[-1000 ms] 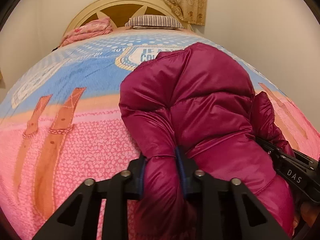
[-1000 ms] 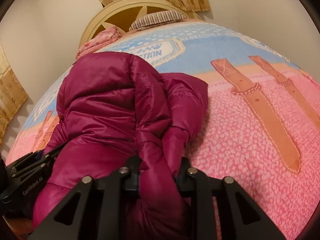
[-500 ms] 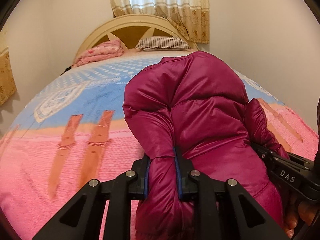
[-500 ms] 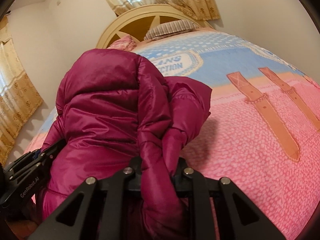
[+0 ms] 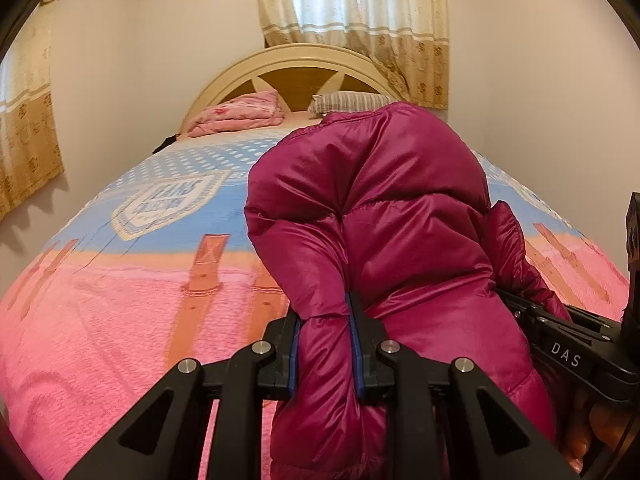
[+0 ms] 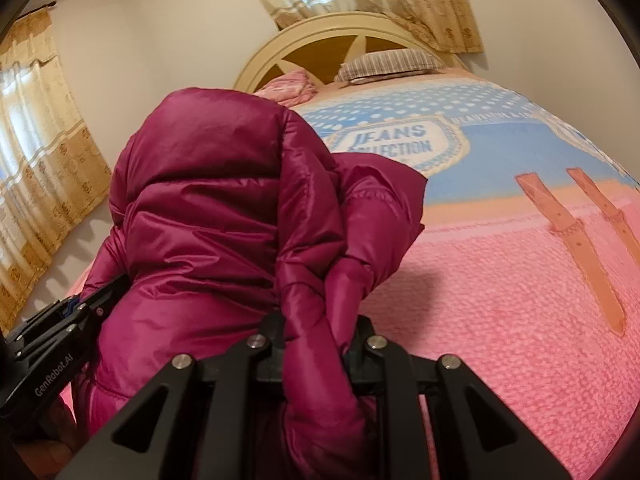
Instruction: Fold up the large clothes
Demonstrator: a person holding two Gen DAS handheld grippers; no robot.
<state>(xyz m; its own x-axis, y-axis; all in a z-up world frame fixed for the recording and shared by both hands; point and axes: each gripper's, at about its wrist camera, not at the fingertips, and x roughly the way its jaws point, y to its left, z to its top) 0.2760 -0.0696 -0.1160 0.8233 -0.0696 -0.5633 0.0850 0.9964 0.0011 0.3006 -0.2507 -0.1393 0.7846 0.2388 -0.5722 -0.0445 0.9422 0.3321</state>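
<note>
Together, two grippers, left gripper (image 5: 326, 344) and right gripper (image 6: 320, 340), pinch one jacket (image 5: 384, 208).

On my bedspread (image 6: 520, 320) the white badge (image 6: 400, 140) reads "JEANS COLLECTION". My right gripper (image 5: 568, 354) carries "DAS" on its side; my left gripper (image 6: 52, 376) carries "GenRobot.AI". Smaller lettering arching over the badge is too blurred to read.

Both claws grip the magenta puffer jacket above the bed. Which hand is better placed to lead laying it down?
Neither clearly: the left claw and right claw each pinch a bunched fold of the puffer jacket, side by side. Probably both together.
</note>
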